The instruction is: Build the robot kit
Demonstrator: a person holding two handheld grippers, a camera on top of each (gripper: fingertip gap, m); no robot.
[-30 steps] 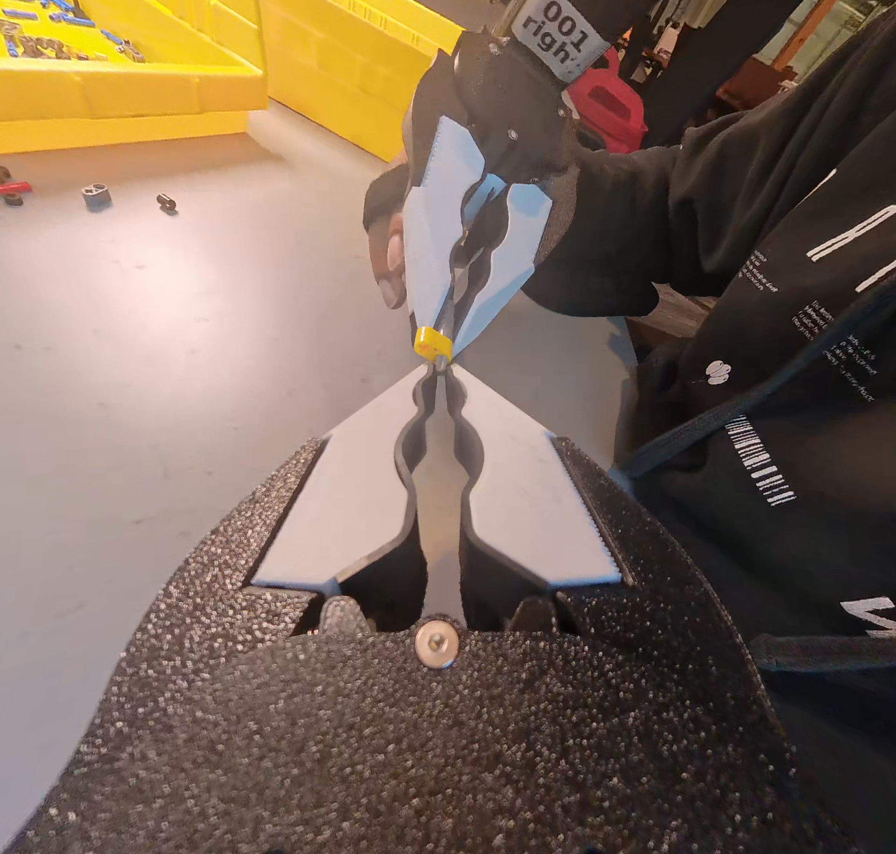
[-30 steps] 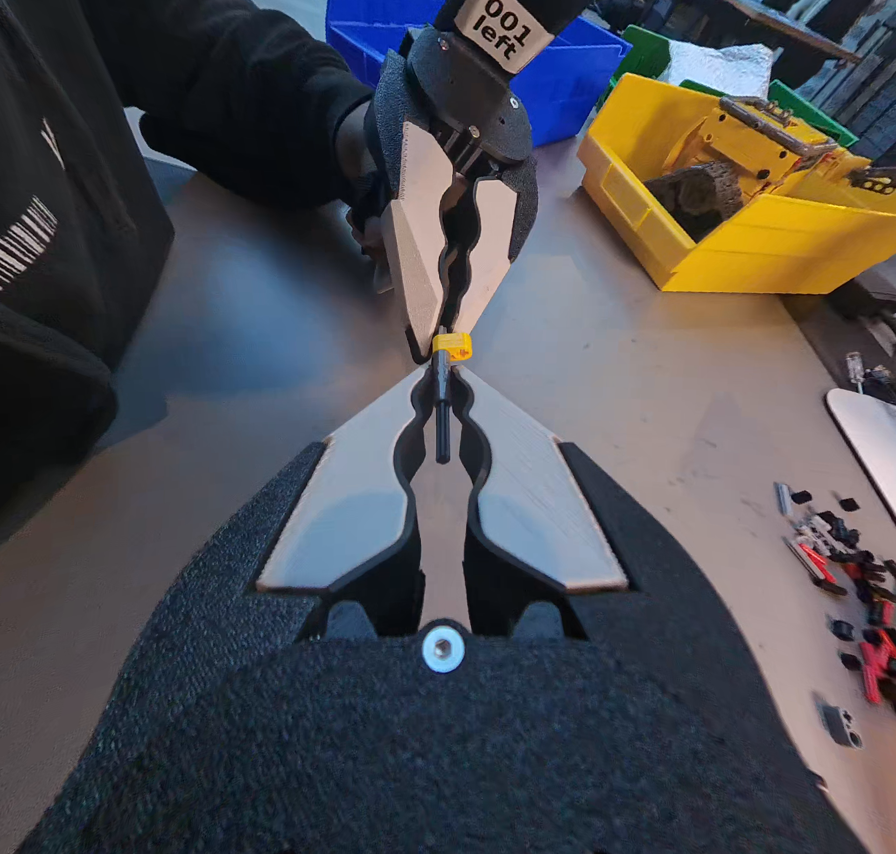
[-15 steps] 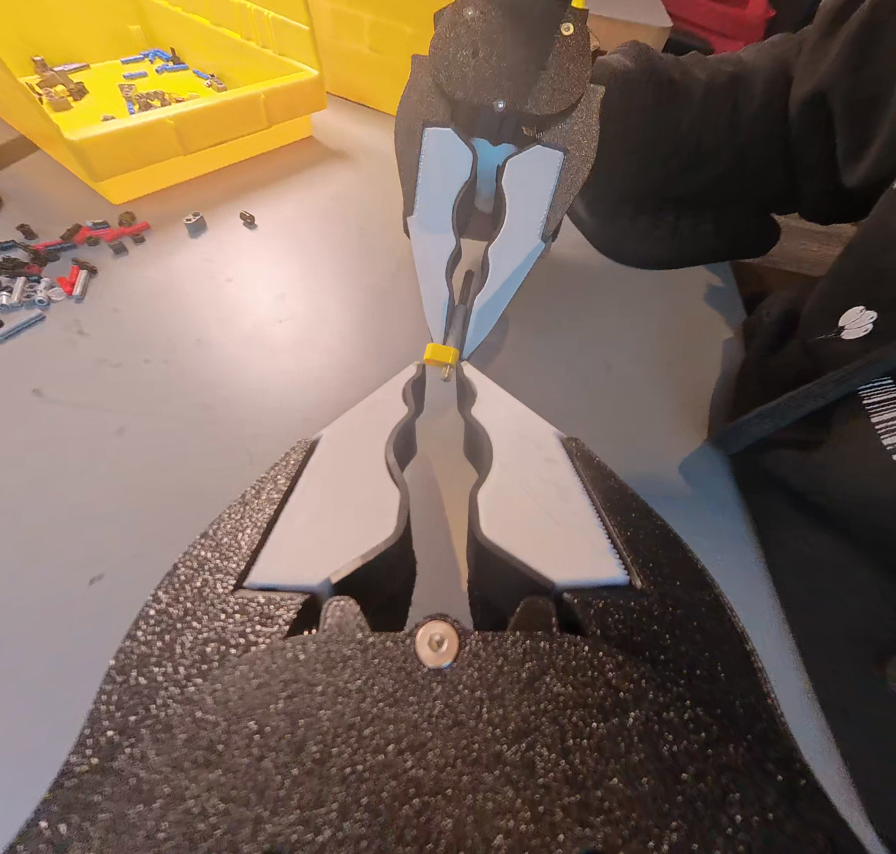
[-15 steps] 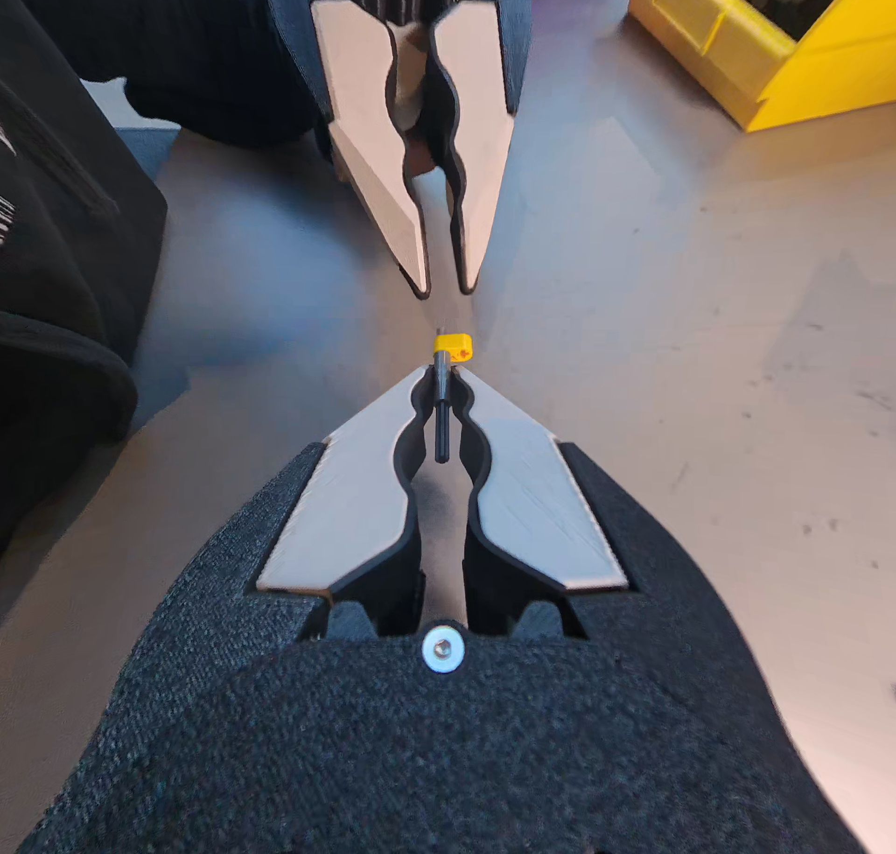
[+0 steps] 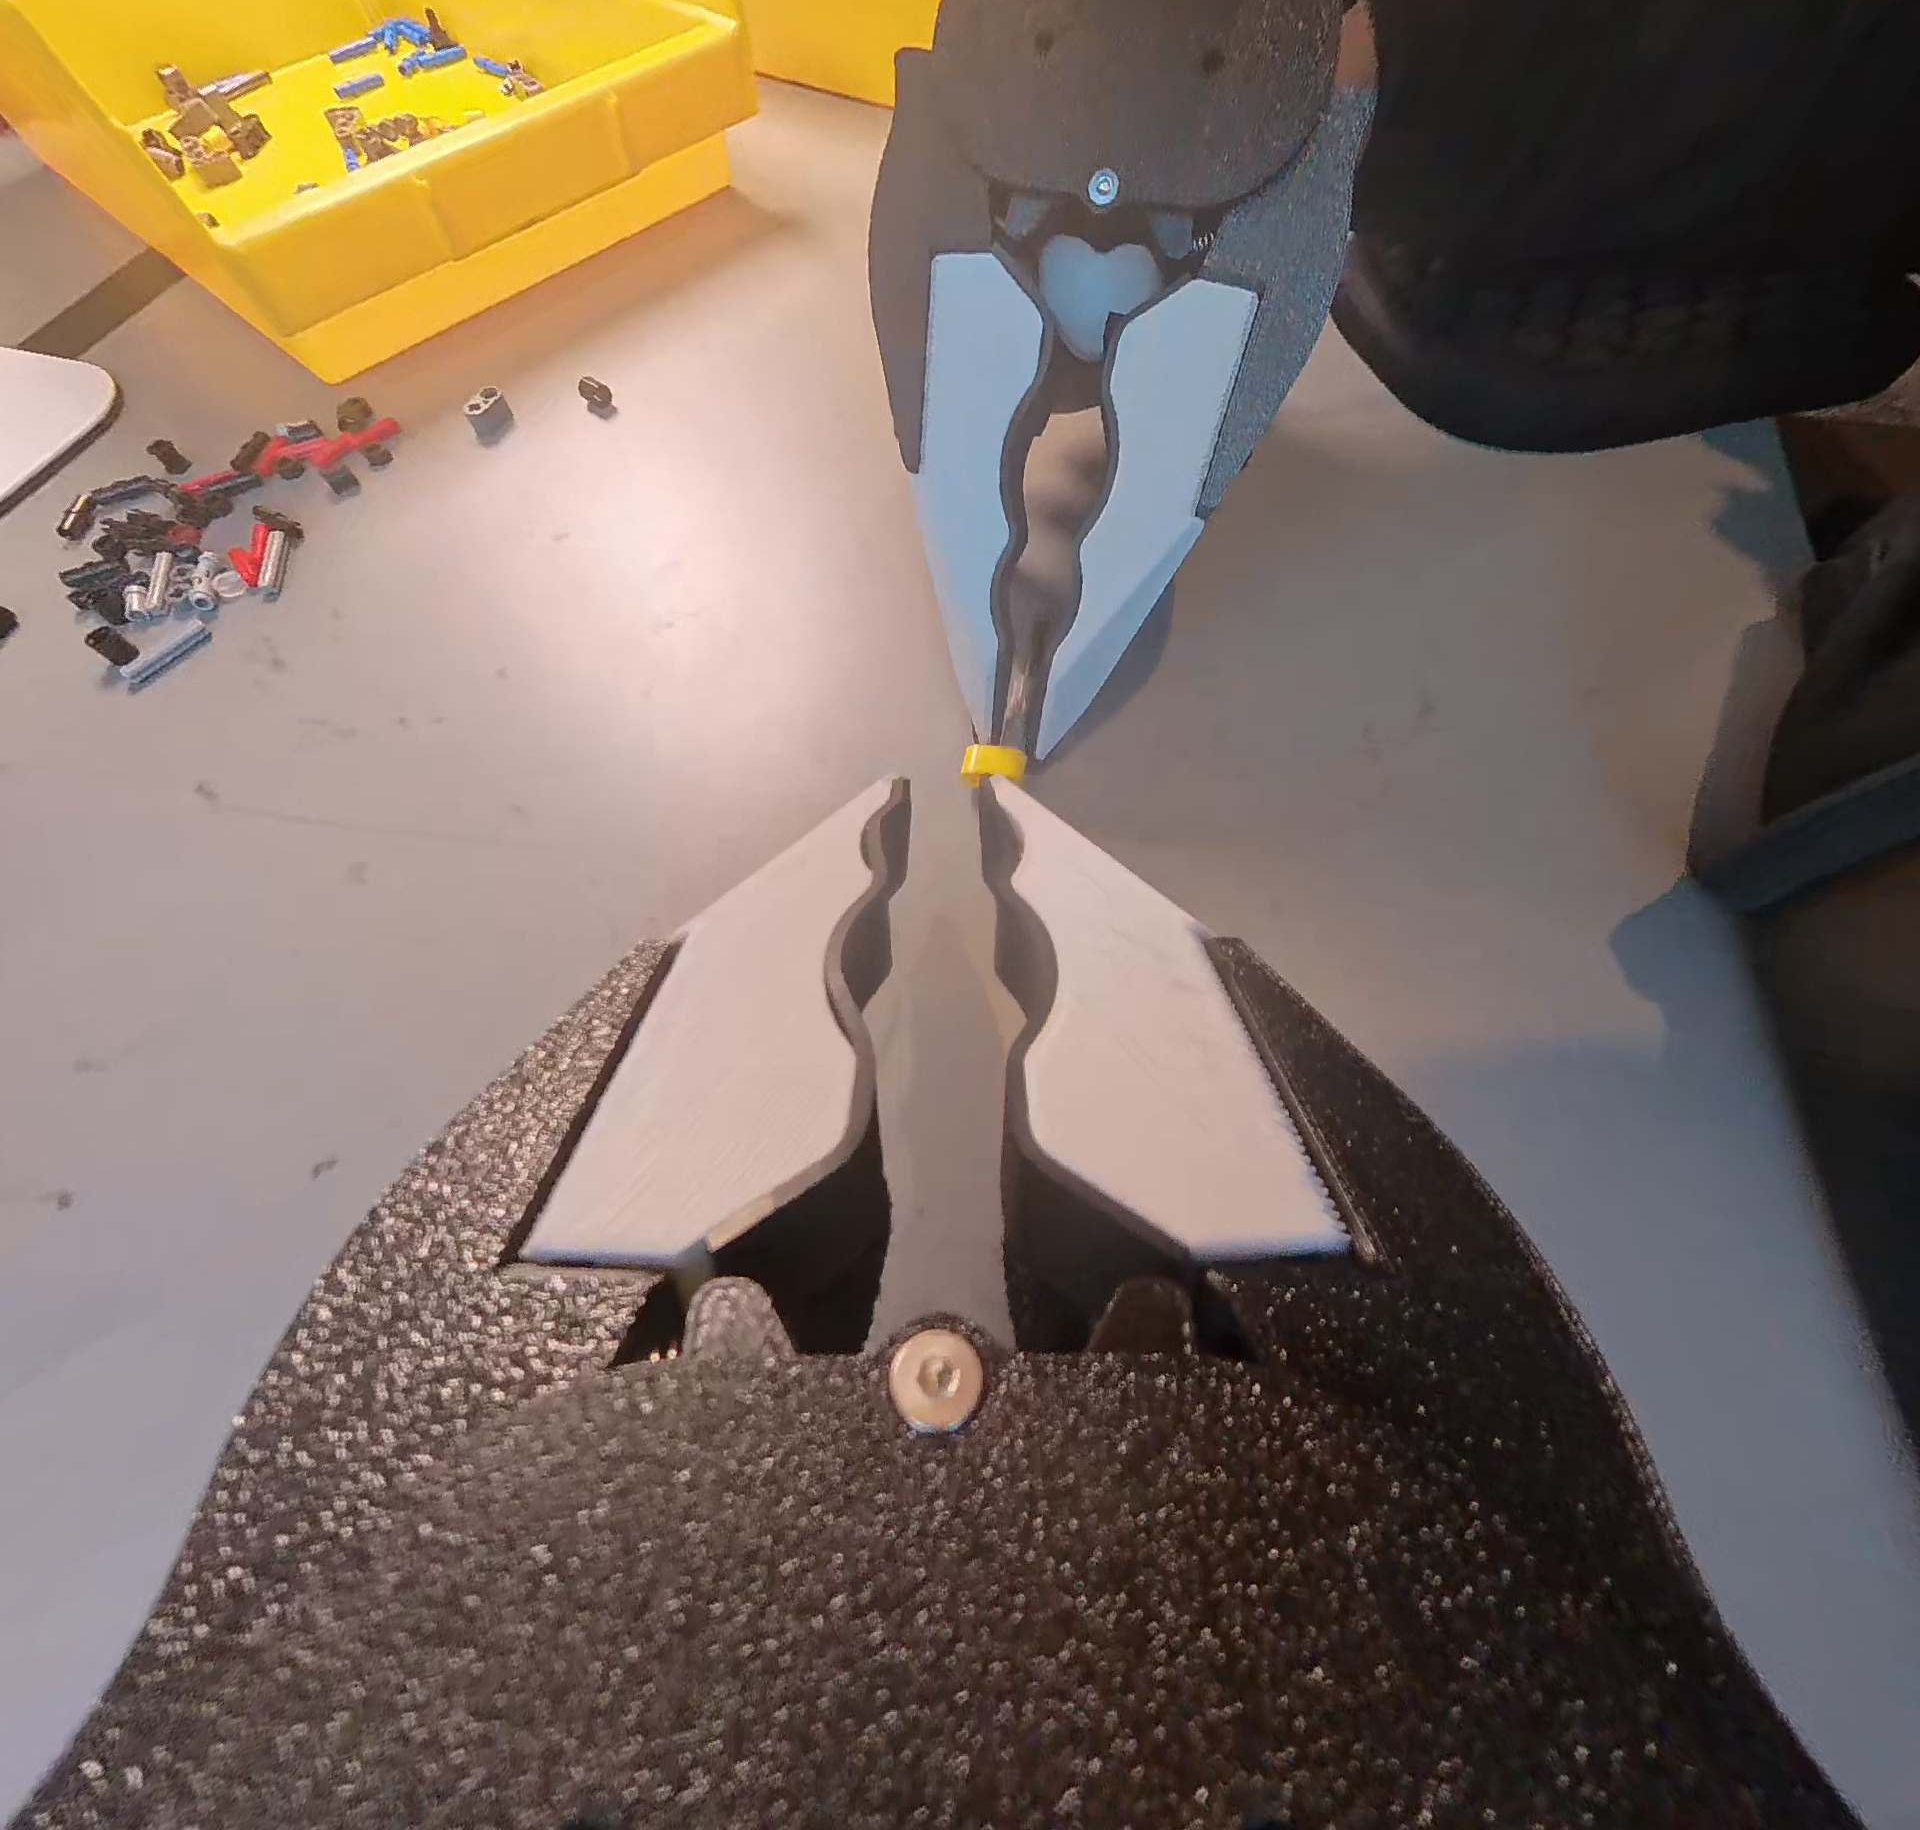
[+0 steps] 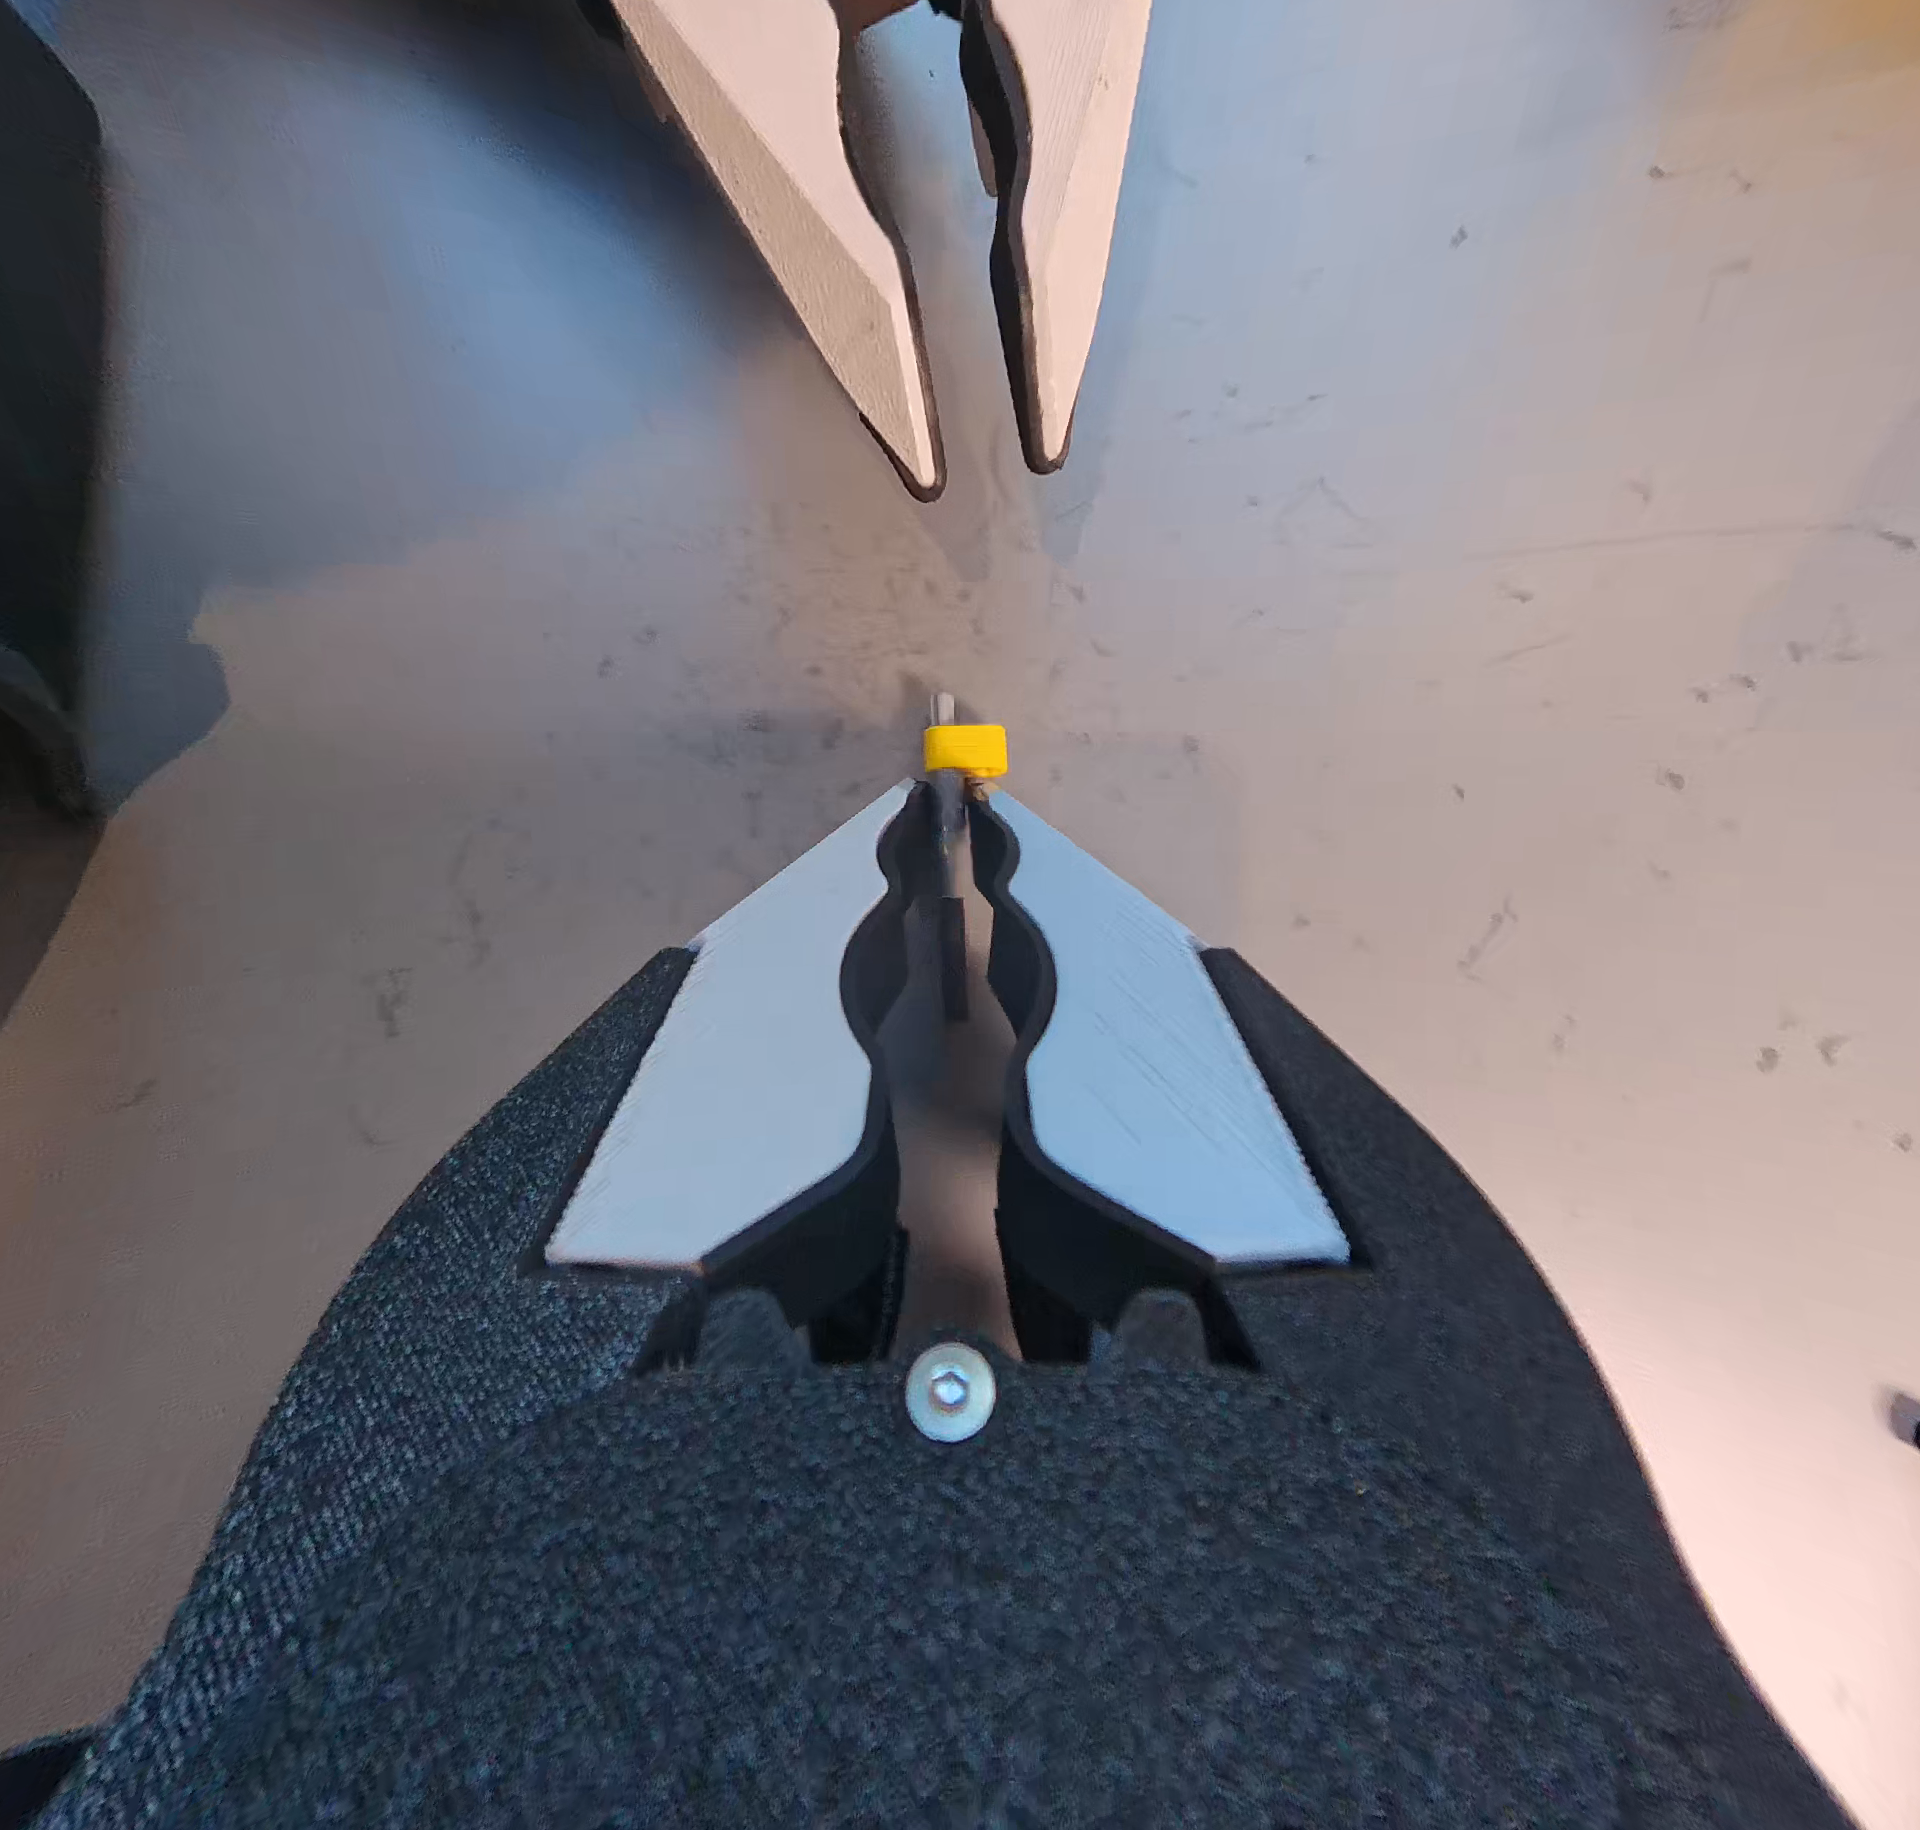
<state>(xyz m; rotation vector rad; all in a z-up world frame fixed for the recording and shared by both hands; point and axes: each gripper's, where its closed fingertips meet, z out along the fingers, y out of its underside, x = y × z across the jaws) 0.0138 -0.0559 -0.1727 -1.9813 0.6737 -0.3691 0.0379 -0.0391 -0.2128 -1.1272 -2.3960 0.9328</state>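
While the right gripper (image 6: 948, 793) pinched the dark rod (image 6: 948, 907) with its yellow collar (image 6: 965, 750) proud of the tips above the table (image 6: 1455, 637), the empty left gripper (image 5: 940, 791) stood slightly spread just short, so any nudge seemingly risked twisting the rod loose.

The small yellow plastic collar (image 6: 964, 750) sits on a thin black rod (image 6: 951, 907), above the grey counter (image 6: 1455, 637); loose small plastic parts (image 5: 187, 544) lie before a yellow plastic bin (image 5: 416, 211).

A yellow bin (image 5: 436, 191) of small parts sits far left on the grey table (image 5: 520, 741); loose black, red and grey pieces (image 5: 197, 533) lie scattered before it.
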